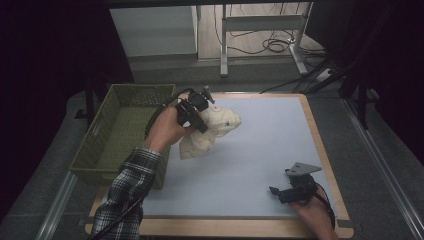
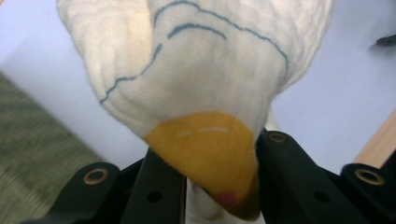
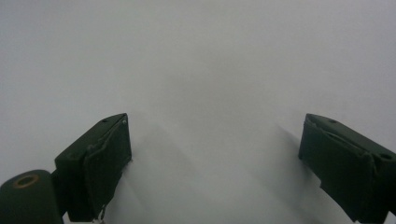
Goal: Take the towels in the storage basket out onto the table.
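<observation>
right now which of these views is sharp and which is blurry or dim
High view: dim, with dark edges; the pale mat is the brightest area, and the sock in the left gripper reads clearly. Left gripper view: the sock's knit is fairly sharp, but the green basket at the left is smeared. Right gripper view: soft and hazy, plain mat beyond the open right gripper.

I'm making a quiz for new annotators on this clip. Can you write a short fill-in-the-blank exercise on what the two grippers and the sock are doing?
1. The left gripper is shut on a cream ____ with a yellow toe.
2. The woven basket beside the mat is ____ in colour.
3. The right gripper has its jaws ____ with nothing between them.
4. It rests on the pale ____, near the wooden edge.

Missing words: sock; green; open; mat
</observation>
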The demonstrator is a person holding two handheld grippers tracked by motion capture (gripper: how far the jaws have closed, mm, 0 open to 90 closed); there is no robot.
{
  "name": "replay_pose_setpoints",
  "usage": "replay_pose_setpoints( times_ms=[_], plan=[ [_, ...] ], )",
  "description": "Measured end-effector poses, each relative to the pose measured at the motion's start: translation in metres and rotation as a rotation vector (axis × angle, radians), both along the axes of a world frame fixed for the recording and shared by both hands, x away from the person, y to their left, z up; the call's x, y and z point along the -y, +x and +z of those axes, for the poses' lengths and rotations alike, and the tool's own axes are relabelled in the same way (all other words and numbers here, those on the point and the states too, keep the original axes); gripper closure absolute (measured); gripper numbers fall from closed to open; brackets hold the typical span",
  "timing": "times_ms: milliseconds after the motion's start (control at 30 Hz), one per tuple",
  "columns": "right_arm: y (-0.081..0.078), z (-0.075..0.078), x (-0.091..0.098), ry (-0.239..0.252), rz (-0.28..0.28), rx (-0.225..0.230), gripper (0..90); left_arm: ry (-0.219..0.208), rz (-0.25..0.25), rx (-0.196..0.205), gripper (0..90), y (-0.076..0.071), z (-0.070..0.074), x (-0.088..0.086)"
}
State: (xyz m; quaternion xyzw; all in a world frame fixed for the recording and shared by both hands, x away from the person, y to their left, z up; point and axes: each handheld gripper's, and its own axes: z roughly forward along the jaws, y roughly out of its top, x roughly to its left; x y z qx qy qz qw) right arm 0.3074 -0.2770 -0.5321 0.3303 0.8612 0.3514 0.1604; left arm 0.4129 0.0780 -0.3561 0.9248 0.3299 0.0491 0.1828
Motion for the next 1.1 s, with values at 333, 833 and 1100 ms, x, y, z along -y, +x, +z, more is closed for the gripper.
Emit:
replay_pose_setpoints(
  times_ms=[333,833,1100],
  plan=[
    [0.000,0.000,0.000,-0.001,0.000,0.001,9.4,-0.149,-0.020,0.066,76.9,-0.013,-0.049,0.006],
    [0.000,0.000,0.000,-0.002,-0.001,-0.001,9.4,-0.320,-0.033,0.170,74.1,-0.029,-0.116,0.025],
    [0.000,0.000,0.000,-0.002,-0.001,-0.001,9.4,-0.361,-0.025,0.225,63.7,-0.033,-0.139,0.029]
  ],
)
